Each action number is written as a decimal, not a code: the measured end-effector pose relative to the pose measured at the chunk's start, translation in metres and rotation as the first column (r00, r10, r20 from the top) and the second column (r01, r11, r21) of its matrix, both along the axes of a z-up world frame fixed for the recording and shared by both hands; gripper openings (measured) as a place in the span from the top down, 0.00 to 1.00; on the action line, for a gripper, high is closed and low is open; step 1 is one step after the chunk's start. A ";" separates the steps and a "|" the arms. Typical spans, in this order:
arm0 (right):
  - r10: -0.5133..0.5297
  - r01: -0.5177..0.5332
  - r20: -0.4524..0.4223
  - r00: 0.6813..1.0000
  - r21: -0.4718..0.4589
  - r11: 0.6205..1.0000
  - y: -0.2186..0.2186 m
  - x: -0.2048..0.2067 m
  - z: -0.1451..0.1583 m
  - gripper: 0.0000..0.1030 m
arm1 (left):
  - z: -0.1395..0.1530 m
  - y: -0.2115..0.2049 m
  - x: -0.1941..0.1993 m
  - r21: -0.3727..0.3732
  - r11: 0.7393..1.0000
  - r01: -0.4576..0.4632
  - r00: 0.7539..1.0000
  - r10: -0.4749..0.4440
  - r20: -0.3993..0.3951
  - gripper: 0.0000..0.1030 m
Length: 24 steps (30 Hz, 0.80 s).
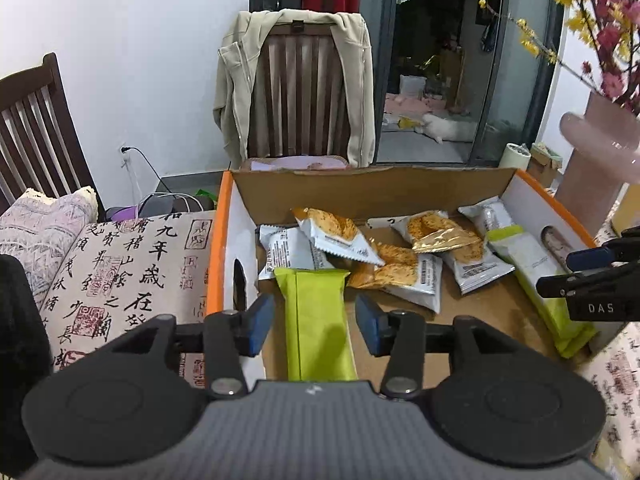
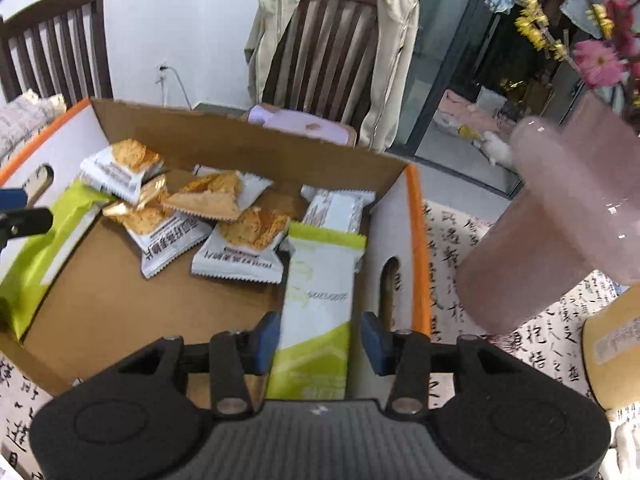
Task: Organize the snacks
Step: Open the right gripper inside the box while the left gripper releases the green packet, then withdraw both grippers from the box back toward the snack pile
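Observation:
An open cardboard box (image 1: 216, 248) with an orange rim holds several white cracker packets (image 1: 340, 236) in a heap at its back. A plain lime-green packet (image 1: 314, 292) lies along the box's left side, between the blue pads of my left gripper (image 1: 315, 324); the pads stand just off its edges, so the gripper is open. A white and lime-green packet (image 2: 316, 300) lies along the right wall of the box (image 2: 416, 240). My right gripper (image 2: 320, 340) straddles it, open, with a gap at each pad. The cracker packets (image 2: 208, 200) lie to its left.
A pink vase (image 2: 560, 220) with flowers stands close to the box's right side, and a yellow container (image 2: 612, 352) sits in front of it. The table carries a calligraphy-print cloth (image 1: 132, 272). A chair with a beige jacket (image 1: 296, 88) stands behind the box, another chair (image 1: 36, 128) at the left.

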State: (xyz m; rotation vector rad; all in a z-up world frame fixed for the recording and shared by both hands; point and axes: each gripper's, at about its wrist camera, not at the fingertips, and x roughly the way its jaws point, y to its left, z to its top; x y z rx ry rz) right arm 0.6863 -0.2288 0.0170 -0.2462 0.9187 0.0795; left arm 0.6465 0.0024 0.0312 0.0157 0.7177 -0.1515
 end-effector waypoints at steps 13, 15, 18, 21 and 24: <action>0.022 -0.044 0.133 0.991 0.160 0.986 -0.029 -0.098 0.058 0.43 | 0.073 0.026 -0.124 -0.065 0.998 0.021 0.987 -0.010 0.159 0.17; 0.034 -0.066 0.173 0.984 0.182 0.981 -0.034 -0.130 0.066 0.39 | 0.079 0.027 -0.160 -0.065 0.998 0.020 0.977 -0.006 0.212 0.11; 0.035 -0.085 0.233 0.972 0.210 0.974 -0.039 -0.178 0.072 0.38 | 0.084 0.030 -0.216 -0.085 0.996 0.021 0.964 0.002 0.266 0.07; 0.037 -0.107 0.285 0.958 0.233 0.967 -0.041 -0.233 0.077 0.30 | 0.089 0.034 -0.270 -0.126 0.992 0.026 0.953 0.013 0.304 0.01; 0.077 -0.157 0.318 0.945 0.233 0.960 -0.040 -0.283 0.082 0.25 | 0.092 0.036 -0.318 -0.153 0.988 0.037 0.941 0.018 0.339 0.00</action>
